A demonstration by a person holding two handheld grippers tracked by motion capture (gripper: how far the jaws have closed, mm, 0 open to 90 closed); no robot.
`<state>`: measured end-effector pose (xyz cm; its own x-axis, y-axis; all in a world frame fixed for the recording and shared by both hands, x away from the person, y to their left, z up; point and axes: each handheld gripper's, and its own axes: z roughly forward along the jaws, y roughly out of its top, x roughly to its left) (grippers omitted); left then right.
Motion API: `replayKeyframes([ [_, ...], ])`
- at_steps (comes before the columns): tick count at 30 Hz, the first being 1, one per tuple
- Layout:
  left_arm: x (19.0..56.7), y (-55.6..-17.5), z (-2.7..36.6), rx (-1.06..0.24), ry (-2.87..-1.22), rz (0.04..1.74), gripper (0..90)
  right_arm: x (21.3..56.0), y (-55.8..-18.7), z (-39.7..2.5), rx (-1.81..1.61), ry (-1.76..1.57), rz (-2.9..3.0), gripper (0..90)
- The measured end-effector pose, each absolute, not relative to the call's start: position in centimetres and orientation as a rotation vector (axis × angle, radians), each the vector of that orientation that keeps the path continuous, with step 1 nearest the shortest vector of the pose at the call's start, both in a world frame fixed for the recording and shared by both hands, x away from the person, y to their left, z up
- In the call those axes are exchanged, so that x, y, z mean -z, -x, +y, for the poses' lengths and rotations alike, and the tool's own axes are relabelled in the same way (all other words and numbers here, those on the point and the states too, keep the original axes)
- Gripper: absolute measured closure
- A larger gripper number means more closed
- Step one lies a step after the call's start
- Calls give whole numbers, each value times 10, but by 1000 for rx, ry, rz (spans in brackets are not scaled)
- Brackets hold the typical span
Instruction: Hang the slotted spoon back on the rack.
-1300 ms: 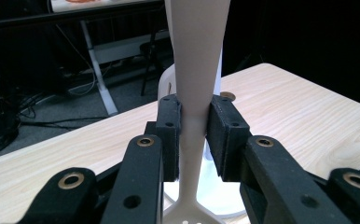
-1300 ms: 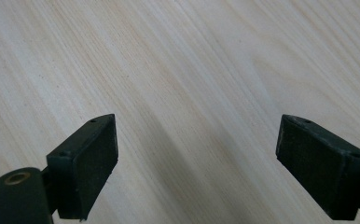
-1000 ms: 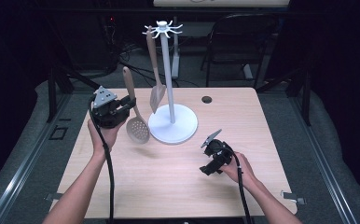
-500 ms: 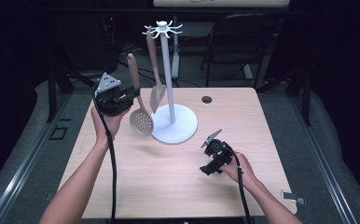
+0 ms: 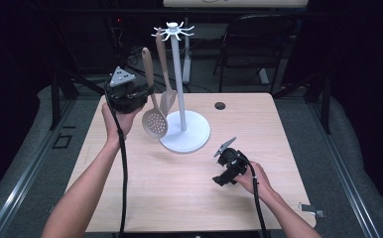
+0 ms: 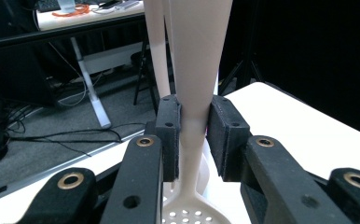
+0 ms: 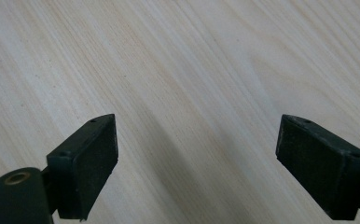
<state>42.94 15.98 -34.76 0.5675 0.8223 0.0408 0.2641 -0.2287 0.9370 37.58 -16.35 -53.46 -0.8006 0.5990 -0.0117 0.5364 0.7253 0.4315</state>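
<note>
Wood-grain table (image 5: 169,183) in dark room. Left gripper (image 5: 136,95) clamps slotted spoon (image 5: 153,111), near-vertical, head down. Right gripper (image 5: 224,171) jaws spread, empty.

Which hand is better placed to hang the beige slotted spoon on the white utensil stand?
Left. The left gripper is shut on the beige slotted spoon beside the white utensil stand. The right gripper is open over bare wooden table.

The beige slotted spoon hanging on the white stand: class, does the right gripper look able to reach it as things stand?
Probably yes: the right gripper is open, with bare table between it and the beige slotted spoon.
</note>
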Motion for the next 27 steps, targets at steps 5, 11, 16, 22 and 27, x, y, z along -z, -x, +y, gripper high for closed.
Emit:
replayKeyframes([
  [5, 339, -434, 153, -679, -1772, 892, 749, 534, -375, -163, -623, -919, 2778, 125],
  [11, 332, -438, 142, -674, -1787, 879, 749, 534, -376, -164, -614, -911, 2779, 125],
  [16, 330, -444, 135, -660, -1818, 889, 748, 534, -376, -164, -615, -913, 2778, 126],
  [22, 331, -451, 132, -659, -1823, 904, 749, 534, -376, -163, -612, -913, 2780, 126],
  [27, 328, -452, 131, -663, -1828, 901, 748, 534, -376, -163, -608, -908, 2780, 126],
])
